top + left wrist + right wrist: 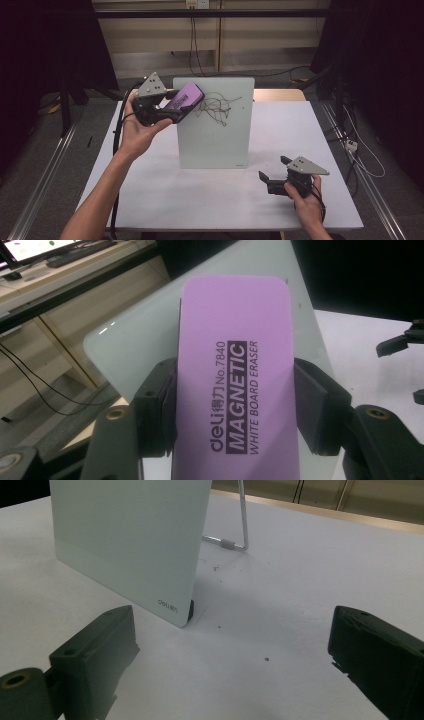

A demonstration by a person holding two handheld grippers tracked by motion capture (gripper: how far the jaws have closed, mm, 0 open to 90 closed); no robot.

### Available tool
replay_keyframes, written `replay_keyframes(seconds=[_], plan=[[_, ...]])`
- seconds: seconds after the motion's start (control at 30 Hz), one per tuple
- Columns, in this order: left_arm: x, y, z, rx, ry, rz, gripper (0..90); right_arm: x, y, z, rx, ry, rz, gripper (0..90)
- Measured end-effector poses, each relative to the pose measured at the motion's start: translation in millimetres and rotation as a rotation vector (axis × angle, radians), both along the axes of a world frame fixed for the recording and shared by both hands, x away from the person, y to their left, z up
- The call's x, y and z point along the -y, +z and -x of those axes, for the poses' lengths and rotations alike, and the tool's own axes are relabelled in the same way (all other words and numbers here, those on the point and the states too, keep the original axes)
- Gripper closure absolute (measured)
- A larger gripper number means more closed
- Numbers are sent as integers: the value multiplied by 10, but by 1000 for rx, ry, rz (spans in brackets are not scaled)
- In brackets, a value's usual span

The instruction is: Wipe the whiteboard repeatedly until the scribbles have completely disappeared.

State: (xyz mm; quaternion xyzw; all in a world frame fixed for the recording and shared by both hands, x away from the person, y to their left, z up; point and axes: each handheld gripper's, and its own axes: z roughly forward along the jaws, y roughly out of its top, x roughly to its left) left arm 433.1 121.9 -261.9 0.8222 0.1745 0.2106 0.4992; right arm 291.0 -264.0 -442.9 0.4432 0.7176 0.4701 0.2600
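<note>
Up at the top left corner of the upright pale-green glass whiteboard (pixel 215 135), the left gripper (pixel 181 107) clamps a purple rectangular magnetic eraser (pixel 235 375) – beside black scribbles (pixel 216 106); the right gripper (pixel 272 169) rests on the white table (pixel 200 195) – jaws wide apart, nothing between them

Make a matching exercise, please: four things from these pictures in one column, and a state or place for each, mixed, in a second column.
1. eraser
2. whiteboard
3. left gripper
4. right gripper

a. stands upright, with black scribbles
b. open, low near the table
c. purple, clamped between two jaws
d. shut on something, raised by the board's top corner

Pairs: 1-c, 2-a, 3-d, 4-b
</note>
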Motion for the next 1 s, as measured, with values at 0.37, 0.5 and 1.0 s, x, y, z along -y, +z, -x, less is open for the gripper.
replay_keyframes(seconds=[0.37,0.5,1.0], plan=[[80,52,-124,10,-4,-12,412,-3,-3,0,-1,3,0,52],[89,41,-135,22,-9,-19,412,1,-4,1,-2,2,0,52],[147,-5,-121,53,-5,-69,413,-2,-6,0,-3,5,-2,52]])
